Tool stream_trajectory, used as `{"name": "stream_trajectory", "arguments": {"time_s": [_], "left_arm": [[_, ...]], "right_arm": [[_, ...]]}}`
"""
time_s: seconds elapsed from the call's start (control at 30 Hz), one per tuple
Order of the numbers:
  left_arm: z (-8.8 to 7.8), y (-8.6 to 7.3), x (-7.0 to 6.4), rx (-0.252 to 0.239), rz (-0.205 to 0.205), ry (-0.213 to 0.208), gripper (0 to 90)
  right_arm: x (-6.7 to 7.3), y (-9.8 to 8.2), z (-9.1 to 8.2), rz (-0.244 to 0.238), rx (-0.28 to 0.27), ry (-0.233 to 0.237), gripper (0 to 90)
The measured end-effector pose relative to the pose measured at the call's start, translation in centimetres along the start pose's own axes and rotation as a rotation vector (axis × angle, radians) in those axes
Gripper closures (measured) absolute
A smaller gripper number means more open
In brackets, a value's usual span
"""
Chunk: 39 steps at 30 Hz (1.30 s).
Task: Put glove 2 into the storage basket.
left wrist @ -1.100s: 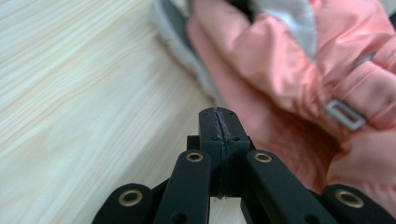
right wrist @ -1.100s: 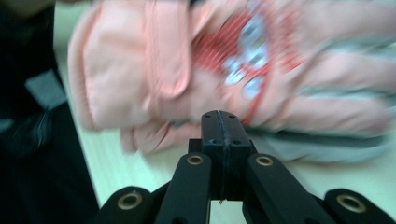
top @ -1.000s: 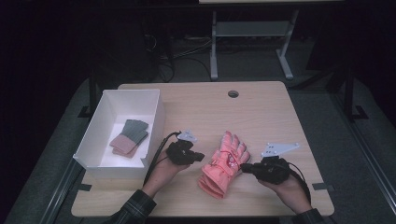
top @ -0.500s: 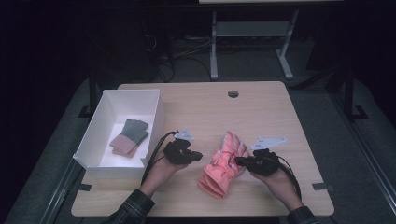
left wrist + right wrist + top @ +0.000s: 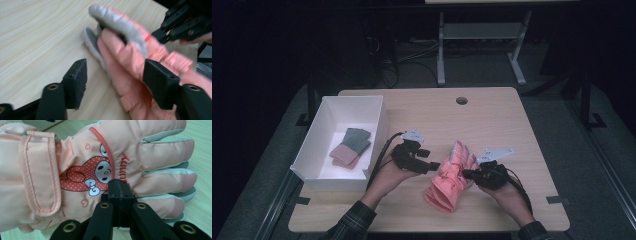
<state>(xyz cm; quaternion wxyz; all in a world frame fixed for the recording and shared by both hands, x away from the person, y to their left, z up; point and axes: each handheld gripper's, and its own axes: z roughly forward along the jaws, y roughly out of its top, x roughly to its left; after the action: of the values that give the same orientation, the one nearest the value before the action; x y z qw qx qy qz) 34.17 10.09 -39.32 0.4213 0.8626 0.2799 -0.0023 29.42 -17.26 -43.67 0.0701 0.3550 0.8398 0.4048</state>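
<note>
At my far left sat the white box [image 5: 323,131], open-topped, its near end at the table's [image 5: 512,120] front-left corner. Inside lay a folded pair of small gloves [image 5: 351,147] — grey-green at the far end, dusty pink at the near end — flat on the box floor toward its right wall.

Next along, my left hand [image 5: 387,176] came up from the bottom edge in a plaid sleeve, palm cupped under the left gripper [image 5: 432,165], which pointed right, toward the glove. In the left gripper view its jaws stood wide apart, one pad over bare wood, the other over the pink fabric, nothing pinched between them.

The pink glove [image 5: 451,177] lay on the wood between my two hands, near the table's front edge. Its long axis ran on a diagonal: cuff toward me and a little left, fingers pointing away and to the right. In the right gripper view the back of the glove faced up, showing a cartoon rabbit patch [image 5: 87,176] and grey-trimmed fingers.

On the right, my right hand [image 5: 507,192] reached in from the lower right, holding the right gripper [image 5: 466,174] aimed left at the glove's finger side. Its jaws were pressed together with no gap — their tips sat right against the glove's edge, though I could not tell whether any fabric was caught.
</note>
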Motion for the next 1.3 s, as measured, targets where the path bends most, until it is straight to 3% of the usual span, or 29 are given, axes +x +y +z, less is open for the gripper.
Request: {"name": "stream_trajectory", "arguments": {"time_s": [0.2,0.4,0.7,0.8,0.93,1.3], "left_arm": [[1.3,1.9,-1.0,-0.02,0.004,-0.047,24.0],[3.6,2.8,-1.7,0.02,0.019,-0.064,18.4],[5.8,1.8,-1.2,0.072,-0.022,-0.07,13.0],[6.5,1.2,-1.0,0.109,-0.007,-0.061,12.9],[7.5,0.5,-0.8,0.136,-0.024,-0.064,12.9],[8.6,-0.5,0.1,0.169,-0.088,-0.123,12.7]], "right_arm": [[0.0,0.0,0.1,-0.011,0.002,-0.003,90.0],[0.0,0.0,0.0,-0.004,0.006,-0.004,90.0],[0.1,0.0,0.2,-0.005,0.016,-0.011,90.0],[0.3,-0.1,0.4,-0.019,0.024,-0.021,90.0],[0.4,-0.3,0.6,-0.031,0.037,-0.028,90.0],[0.3,-0.8,1.0,-0.04,0.056,-0.034,90.0]]}}
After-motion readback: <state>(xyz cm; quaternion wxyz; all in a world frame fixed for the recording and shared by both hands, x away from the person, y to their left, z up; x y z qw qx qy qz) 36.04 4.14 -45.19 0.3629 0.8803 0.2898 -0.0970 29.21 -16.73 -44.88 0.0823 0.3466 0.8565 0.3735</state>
